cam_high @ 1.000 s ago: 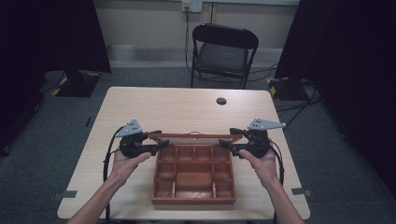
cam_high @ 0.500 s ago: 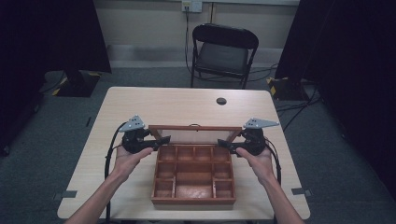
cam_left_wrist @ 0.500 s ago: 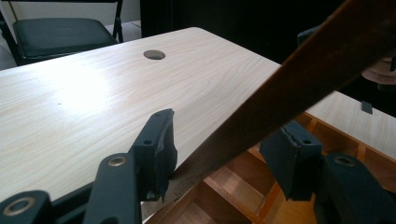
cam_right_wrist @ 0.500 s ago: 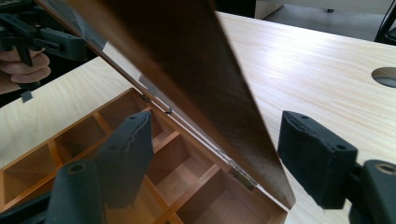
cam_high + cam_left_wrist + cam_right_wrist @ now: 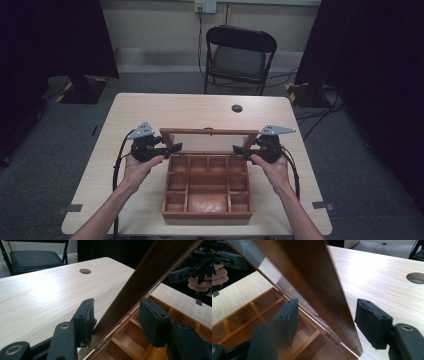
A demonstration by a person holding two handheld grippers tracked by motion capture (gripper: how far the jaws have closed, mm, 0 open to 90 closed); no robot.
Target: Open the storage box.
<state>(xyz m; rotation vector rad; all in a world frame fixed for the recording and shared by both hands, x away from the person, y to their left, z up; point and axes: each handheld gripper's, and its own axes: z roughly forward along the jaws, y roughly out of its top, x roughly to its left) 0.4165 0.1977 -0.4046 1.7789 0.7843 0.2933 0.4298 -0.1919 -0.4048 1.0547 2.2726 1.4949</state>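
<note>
A brown wooden box point(image 5: 206, 215) with several open compartments sits on the near half of the table. Its hinged lid point(image 5: 209, 132), a wooden frame around a clear pane, stands raised at the far edge. My left gripper point(image 5: 172, 148) is at the lid's left end and my right gripper point(image 5: 240, 149) at its right end. In the left gripper view the lid's side rail point(image 5: 140, 282) runs between the jaws; one pad point(image 5: 86, 317) touches it, the other stands clear. In the right gripper view the rail point(image 5: 312, 272) passes between the jaws with gaps on both sides. Both pairs of jaws have just been closing around the rail.
The light wooden table point(image 5: 200, 110) has a round cable hole point(image 5: 237, 108) at its far edge. A black folding chair point(image 5: 239, 55) stands behind the table. Dark curtains hang at both sides of the room.
The lid's free edge has risen in the high view, so more of its pane shows. Both hands have shifted slightly with it at the lid's ends.
</note>
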